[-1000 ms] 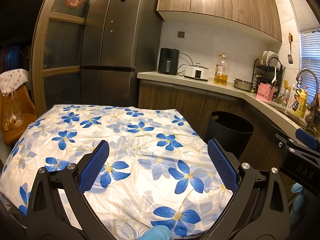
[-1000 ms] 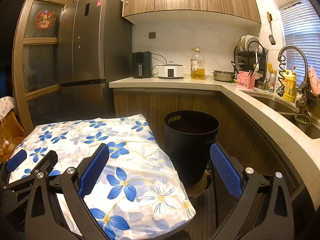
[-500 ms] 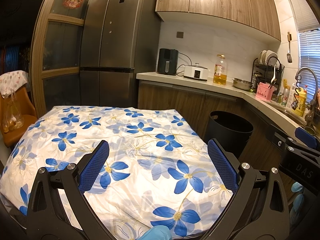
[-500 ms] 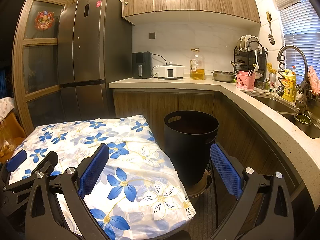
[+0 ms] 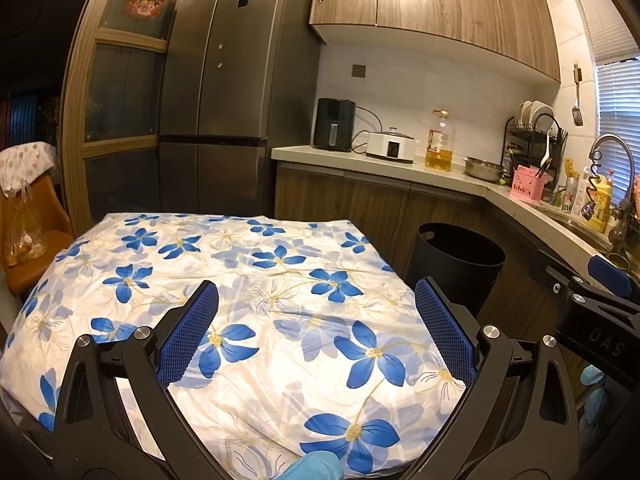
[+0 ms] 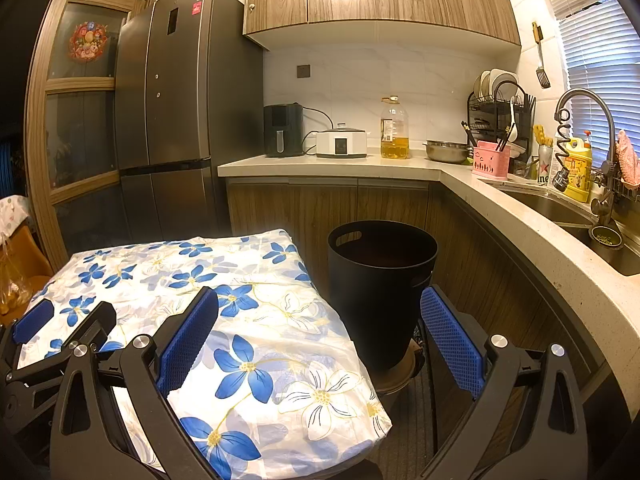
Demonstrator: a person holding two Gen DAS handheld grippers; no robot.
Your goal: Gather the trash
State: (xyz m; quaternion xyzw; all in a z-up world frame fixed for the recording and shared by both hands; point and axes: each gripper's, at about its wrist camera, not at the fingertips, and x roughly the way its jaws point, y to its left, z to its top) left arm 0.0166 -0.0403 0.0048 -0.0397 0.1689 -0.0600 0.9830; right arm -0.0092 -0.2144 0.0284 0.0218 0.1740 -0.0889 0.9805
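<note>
A black trash bin (image 6: 380, 280) stands on the floor between the table and the counter cabinets; it also shows in the left wrist view (image 5: 456, 264). My left gripper (image 5: 316, 328) is open and empty above the near part of a table covered with a white cloth with blue flowers (image 5: 240, 280). My right gripper (image 6: 320, 336) is open and empty over the table's right corner (image 6: 280, 320), with the bin just ahead. No loose trash shows on the cloth.
A grey fridge (image 5: 232, 92) stands behind the table. An L-shaped counter (image 6: 400, 164) carries an air fryer, cooker, oil bottle, bowl, dish rack and sink (image 6: 560, 208). An orange chair with a plastic bag (image 5: 24, 232) is at the left.
</note>
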